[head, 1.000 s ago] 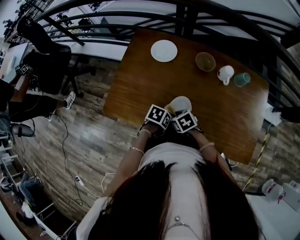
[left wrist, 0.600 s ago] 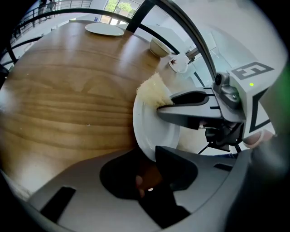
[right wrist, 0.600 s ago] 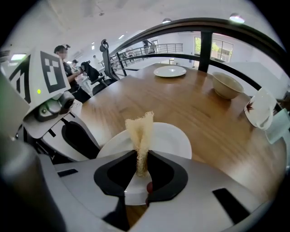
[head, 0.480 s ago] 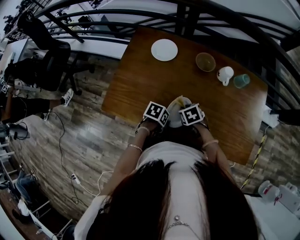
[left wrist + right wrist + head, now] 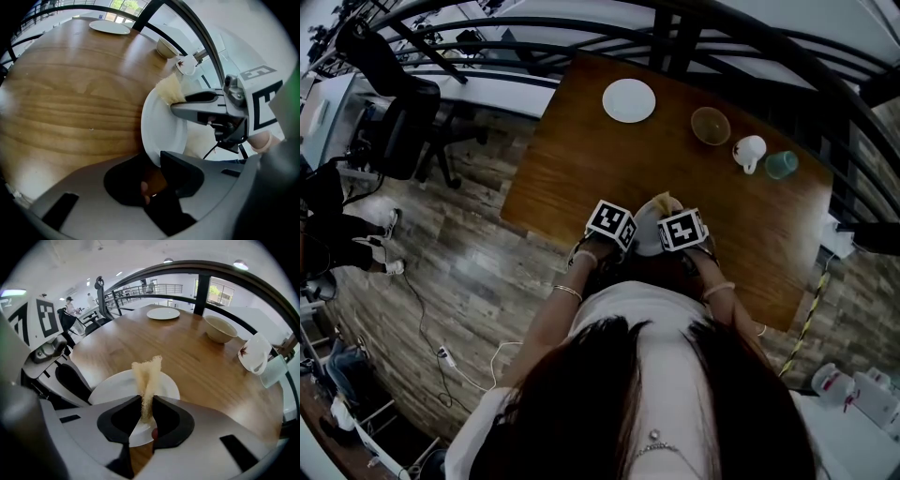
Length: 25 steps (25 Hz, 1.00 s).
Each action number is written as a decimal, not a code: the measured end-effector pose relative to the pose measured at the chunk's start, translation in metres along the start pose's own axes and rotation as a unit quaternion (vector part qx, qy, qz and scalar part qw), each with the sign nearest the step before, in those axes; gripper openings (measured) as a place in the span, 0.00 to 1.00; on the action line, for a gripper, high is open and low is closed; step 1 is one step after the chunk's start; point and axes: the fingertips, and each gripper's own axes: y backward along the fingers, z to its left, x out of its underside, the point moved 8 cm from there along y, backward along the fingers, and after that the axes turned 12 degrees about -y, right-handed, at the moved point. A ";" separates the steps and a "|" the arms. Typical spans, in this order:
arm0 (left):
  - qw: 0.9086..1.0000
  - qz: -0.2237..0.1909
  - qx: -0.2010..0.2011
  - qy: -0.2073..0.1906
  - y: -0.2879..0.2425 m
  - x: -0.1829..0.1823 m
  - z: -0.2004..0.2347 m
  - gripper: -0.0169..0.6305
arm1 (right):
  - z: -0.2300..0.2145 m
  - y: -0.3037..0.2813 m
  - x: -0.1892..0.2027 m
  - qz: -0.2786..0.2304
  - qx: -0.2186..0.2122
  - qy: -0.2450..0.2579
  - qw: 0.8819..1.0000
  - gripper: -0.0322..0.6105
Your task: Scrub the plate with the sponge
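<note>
Left hand-held gripper (image 5: 154,174): low centre of its own view; just now closing a touch further, gripping the near rim of the plate (image 5: 161,124).
Right hand-held gripper (image 5: 146,416): low centre of its own view; narrowly set, nipping the folded yellow sponge (image 5: 148,373) by its lower end.
Sponge: upright in that grip, loose end fanned out, touching the plate near its upper edge in the left gripper view.
Plate: white, tilted, at the near edge of the surface (image 5: 581,159); in the head view just below centre, between the two marker cubes.
Surface: brown wood grain, filling the upper middle of the head view.
Second plate (image 5: 629,100): flat near the far edge, top centre, well apart from the gripped one.
Bowl (image 5: 711,124): right of the second plate.
White mug (image 5: 750,150): just beside the bowl, further right.
Teal cup (image 5: 782,164): just beside the mug, nearest the right edge.
Office chair (image 5: 403,112): upper left, off the surface, on the plank floor.
</note>
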 end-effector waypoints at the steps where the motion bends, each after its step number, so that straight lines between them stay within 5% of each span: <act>1: 1.000 0.001 0.001 -0.001 0.000 0.000 0.000 0.20 | 0.009 -0.001 0.004 0.008 -0.011 0.005 1.000 0.19; 10: 1.000 0.011 0.010 0.001 -0.001 -0.001 0.003 0.20 | 0.054 -0.007 0.024 0.046 -0.063 0.043 0.996 0.19; 25: 1.000 0.013 0.000 0.007 0.000 0.000 0.003 0.20 | -0.027 0.018 0.007 -0.003 0.046 -0.049 0.998 0.19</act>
